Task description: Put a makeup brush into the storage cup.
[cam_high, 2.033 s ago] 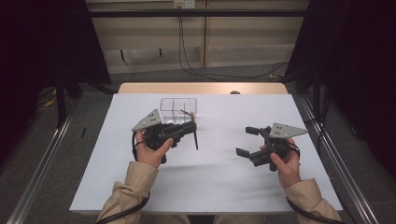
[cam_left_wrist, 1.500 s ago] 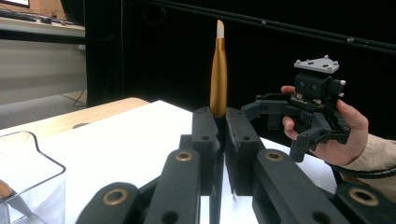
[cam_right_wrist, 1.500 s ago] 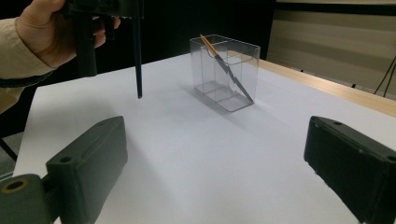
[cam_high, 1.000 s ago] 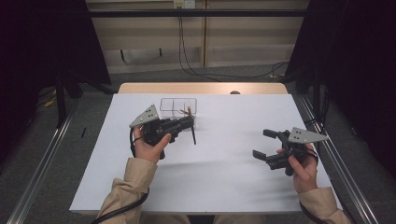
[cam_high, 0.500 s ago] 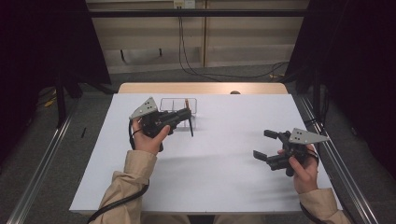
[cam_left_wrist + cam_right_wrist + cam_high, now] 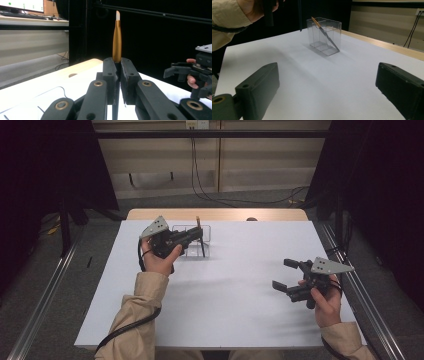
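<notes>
Left gripper (image 6: 199,236): jaws clamped tight on a slim brush (image 6: 116,40) with a gold upper section and a pale tip. In the left gripper view the brush stands upright between the two black pads, gold part rising straight above them, dark lower part running down through the gap. In the high view the brush hangs from the jaw tips over the far left part of the white table (image 6: 225,310), its dark lower end pointing down in front of a clear plastic box (image 6: 192,240). Whether that end touches the box or the table can't be told.

Clear box sits right behind and below the left gripper's tips. In the right gripper view the box (image 6: 324,36) has inner dividers, and a thin stick with an orange-brown top leans diagonally in it.

Right gripper (image 6: 286,276): jaws spread wide, nothing between them, bare white table beyond the pads. It's well apart from the left gripper and the box, near the right table edge, held in the person's right hand (image 6: 327,305).
</notes>
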`<state>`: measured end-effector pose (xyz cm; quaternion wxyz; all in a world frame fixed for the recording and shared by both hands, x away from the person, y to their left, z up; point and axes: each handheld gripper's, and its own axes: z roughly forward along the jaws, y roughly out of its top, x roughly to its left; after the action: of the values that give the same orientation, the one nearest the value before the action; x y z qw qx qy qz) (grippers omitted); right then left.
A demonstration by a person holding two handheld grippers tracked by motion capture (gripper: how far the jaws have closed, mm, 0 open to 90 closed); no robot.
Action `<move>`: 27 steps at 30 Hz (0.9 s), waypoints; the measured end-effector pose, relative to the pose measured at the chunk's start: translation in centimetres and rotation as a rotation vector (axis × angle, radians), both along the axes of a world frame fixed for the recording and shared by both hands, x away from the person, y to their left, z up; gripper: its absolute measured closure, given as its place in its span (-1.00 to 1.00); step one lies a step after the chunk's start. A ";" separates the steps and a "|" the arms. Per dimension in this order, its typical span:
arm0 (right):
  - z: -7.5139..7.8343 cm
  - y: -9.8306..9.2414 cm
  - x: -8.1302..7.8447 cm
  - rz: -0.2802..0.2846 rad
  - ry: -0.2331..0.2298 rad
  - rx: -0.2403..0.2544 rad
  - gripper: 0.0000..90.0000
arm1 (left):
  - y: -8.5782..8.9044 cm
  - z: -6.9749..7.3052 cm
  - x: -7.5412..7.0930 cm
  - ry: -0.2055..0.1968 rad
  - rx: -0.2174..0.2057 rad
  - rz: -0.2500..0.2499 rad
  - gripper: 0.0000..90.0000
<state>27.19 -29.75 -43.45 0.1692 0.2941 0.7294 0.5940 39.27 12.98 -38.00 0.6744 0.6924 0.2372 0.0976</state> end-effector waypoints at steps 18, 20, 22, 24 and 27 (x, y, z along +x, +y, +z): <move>-0.1 -0.1 0.1 0.006 0.001 0.004 -0.89 | -0.4 1.1 2.2 -0.032 0.027 0.070 0.85; 0.0 -0.1 0.0 0.008 -0.001 0.004 -0.89 | -0.6 1.2 2.4 -0.035 0.024 0.078 0.85; 0.0 0.0 0.0 0.010 -0.004 0.006 -0.89 | -0.6 1.2 2.6 -0.037 0.025 0.085 0.85; 0.0 -0.1 0.0 0.012 -0.004 0.006 -0.89 | -0.7 1.2 2.9 -0.046 0.030 0.091 0.85; 0.0 -0.1 0.0 0.014 -0.004 0.007 -0.89 | -0.9 1.2 3.1 -0.045 0.032 0.096 0.85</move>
<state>27.21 -29.83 -43.45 0.1657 0.2884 0.7290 0.5983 42.41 12.08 -36.75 0.6629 0.6886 0.2533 0.1493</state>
